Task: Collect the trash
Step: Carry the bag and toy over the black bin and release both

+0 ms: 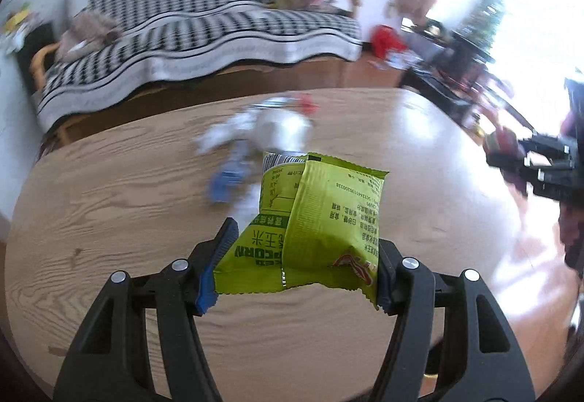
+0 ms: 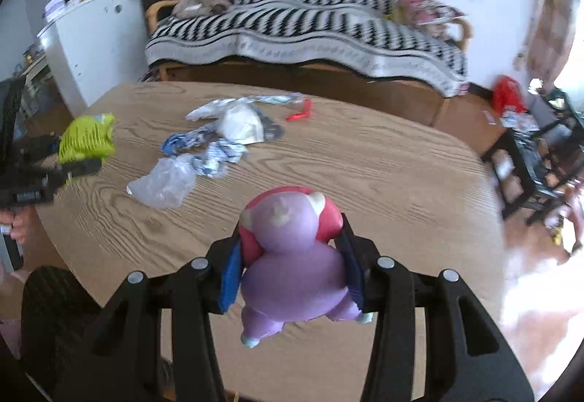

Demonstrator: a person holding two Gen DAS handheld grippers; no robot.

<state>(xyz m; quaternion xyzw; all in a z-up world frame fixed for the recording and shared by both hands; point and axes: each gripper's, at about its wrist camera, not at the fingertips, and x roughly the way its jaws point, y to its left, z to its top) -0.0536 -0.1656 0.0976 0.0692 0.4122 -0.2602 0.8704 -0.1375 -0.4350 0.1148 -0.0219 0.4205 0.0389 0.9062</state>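
My left gripper (image 1: 304, 238) is shut on a green snack packet (image 1: 321, 219) and holds it above the wooden table (image 1: 109, 219); the packet also shows at the left of the right wrist view (image 2: 85, 139). My right gripper (image 2: 292, 238) is shut on a purple and pink plush toy (image 2: 292, 256) held above the table (image 2: 365, 165). It shows at the right edge of the left wrist view (image 1: 511, 161). A pile of wrappers lies mid-table: a white crumpled wrapper (image 2: 241, 124), blue-and-white wrappers (image 2: 215, 154), a clear plastic bag (image 2: 164, 179) and a red scrap (image 2: 301, 113).
A sofa with a black-and-white cover (image 2: 310, 26) stands behind the table. A white cabinet (image 2: 95, 41) is at the left. A dark low table with clutter (image 2: 536, 146) and a red bag (image 2: 507, 95) are at the right.
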